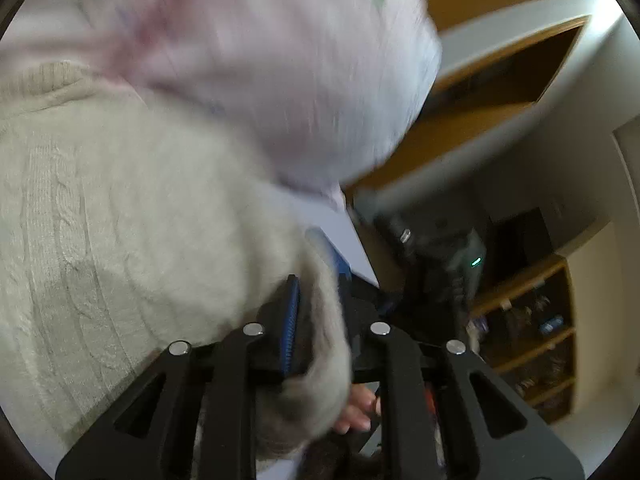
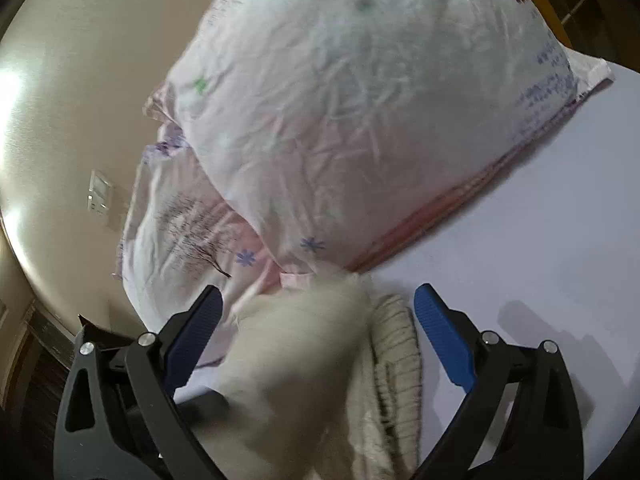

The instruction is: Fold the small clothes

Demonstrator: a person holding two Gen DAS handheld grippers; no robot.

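A cream cable-knit sweater [image 1: 120, 216] fills the left of the left wrist view. My left gripper [image 1: 320, 304] is shut on a fold of it, with the knit pinched between the blue pads [image 1: 292, 320]. In the right wrist view the same sweater [image 2: 320, 360] lies bunched between the fingers of my right gripper [image 2: 318, 300], which is open; the blue pads [image 2: 444, 336] stand wide on either side of the knit. The sweater rests on a pale lavender sheet [image 2: 540, 240].
A pink-white pillow with small printed flowers [image 2: 360, 100] lies just beyond the sweater, and also shows blurred in the left wrist view [image 1: 280, 60]. A wooden headboard and shelves [image 1: 528, 320] stand to the right. A beige wall with a switch plate [image 2: 98, 192] is at left.
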